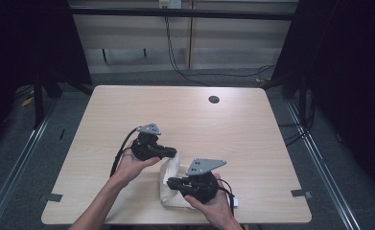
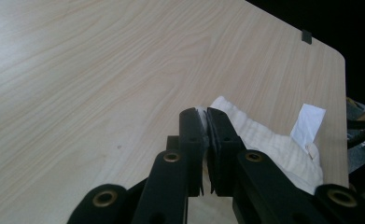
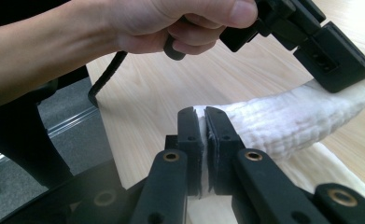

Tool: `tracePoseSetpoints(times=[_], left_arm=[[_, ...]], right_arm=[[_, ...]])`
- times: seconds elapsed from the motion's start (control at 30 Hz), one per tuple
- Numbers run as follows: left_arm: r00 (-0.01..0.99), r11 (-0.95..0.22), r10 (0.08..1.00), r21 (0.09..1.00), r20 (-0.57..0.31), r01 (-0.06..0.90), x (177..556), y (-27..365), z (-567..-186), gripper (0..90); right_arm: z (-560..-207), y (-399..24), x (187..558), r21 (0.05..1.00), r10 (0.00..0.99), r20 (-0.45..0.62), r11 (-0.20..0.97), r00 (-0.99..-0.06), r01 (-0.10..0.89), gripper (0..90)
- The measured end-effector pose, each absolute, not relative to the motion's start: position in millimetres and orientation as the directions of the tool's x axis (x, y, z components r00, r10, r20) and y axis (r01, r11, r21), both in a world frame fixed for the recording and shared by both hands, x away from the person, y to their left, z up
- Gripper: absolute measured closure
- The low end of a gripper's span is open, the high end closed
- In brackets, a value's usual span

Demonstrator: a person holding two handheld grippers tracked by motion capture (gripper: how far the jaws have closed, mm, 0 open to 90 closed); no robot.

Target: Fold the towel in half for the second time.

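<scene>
From above, the person's two hands come in over the near edge of the table (image 1: pixel 103 124), each holding a gripper. The left gripper (image 1: pixel 174 153) points toward the right one, and its tips sit on the upper end of a white cloth (image 1: pixel 171 184). The right gripper (image 1: pixel 169 182) points back the other way, its tips at the cloth's lower left part. The cloth hangs bunched between the two sets of fingers, with its lower end on the wood near the front edge.

Along the left gripper (image 2: pixel 203 122), the jaws stand nearly together with a thin fold of cloth (image 2: pixel 273 149) pinched between the pads. The rest of the cloth trails away to the right of the fingers and lies on the table (image 2: pixel 77 84). A small white tag (image 2: pixel 308 122) sticks up beyond it.

Along the right gripper (image 3: pixel 202 119), the jaws are likewise pressed onto an edge of the cloth (image 3: pixel 292 119), which runs off to the right of the fingers as a thick roll. At its far end the left gripper (image 3: pixel 353 86) clamps down on it, with the left hand (image 3: pixel 171 23) wrapped round that gripper's body above.
</scene>
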State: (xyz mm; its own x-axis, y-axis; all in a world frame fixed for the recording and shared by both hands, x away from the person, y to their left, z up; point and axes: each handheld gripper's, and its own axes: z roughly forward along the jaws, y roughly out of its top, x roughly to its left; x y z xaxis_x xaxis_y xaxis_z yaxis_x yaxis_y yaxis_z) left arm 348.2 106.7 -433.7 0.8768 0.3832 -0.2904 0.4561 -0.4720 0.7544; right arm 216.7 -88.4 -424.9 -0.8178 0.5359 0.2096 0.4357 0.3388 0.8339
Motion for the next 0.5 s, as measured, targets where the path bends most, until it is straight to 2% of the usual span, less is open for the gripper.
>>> tracePoseSetpoints(times=[0.5], left_arm=[[0.888, -0.509, 0.345, 0.734, -0.305, 0.45, 340, 72, -456, 85.7]], right_arm=[[-437, -113, 199, 0.815, 0.583, 0.194, 0.352, -0.789, 0.46, 85.2]])
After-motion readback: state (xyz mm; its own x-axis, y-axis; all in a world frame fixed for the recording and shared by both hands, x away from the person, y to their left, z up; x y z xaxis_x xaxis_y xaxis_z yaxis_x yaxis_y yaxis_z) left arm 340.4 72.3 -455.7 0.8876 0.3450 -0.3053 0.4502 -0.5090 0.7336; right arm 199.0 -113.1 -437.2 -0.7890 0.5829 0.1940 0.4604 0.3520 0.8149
